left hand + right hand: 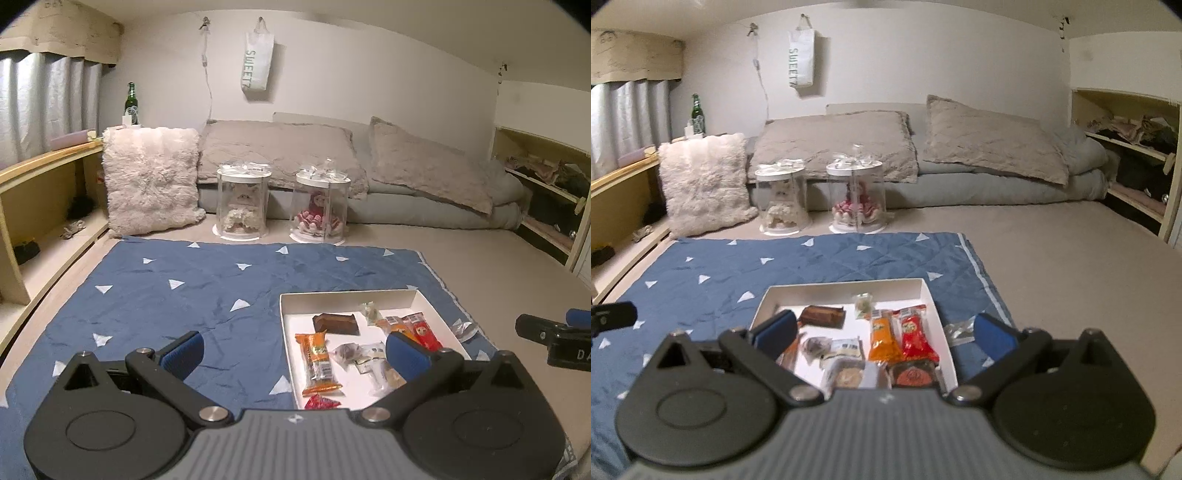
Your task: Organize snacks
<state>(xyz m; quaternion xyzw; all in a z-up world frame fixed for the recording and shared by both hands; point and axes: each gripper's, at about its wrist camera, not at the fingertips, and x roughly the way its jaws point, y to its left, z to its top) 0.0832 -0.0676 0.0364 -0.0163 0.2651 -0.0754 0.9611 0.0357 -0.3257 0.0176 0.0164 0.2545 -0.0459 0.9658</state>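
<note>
A white shallow tray (284,332) (929,295) lies on a blue quilted mat (177,291) (713,269) and holds several wrapped snacks: a brown bar (336,324) (823,316), an orange pack (317,363) (884,338), a red pack (423,330) (916,338) and clear-wrapped sweets (349,352). A clear wrapper (463,329) (958,331) lies on the mat just right of the tray. My left gripper (293,354) hovers open over the tray's near left side, empty. My right gripper (886,332) hovers open above the tray, empty. The right gripper's body shows at the left wrist view's right edge.
Two clear cylinder boxes with dolls (243,201) (320,206) stand beyond the mat, with a fluffy pillow (151,184) to their left. Grey cushions and bedding (406,166) line the back wall. Shelves (44,206) (1137,166) flank both sides. A green bottle (131,103) stands on the left ledge.
</note>
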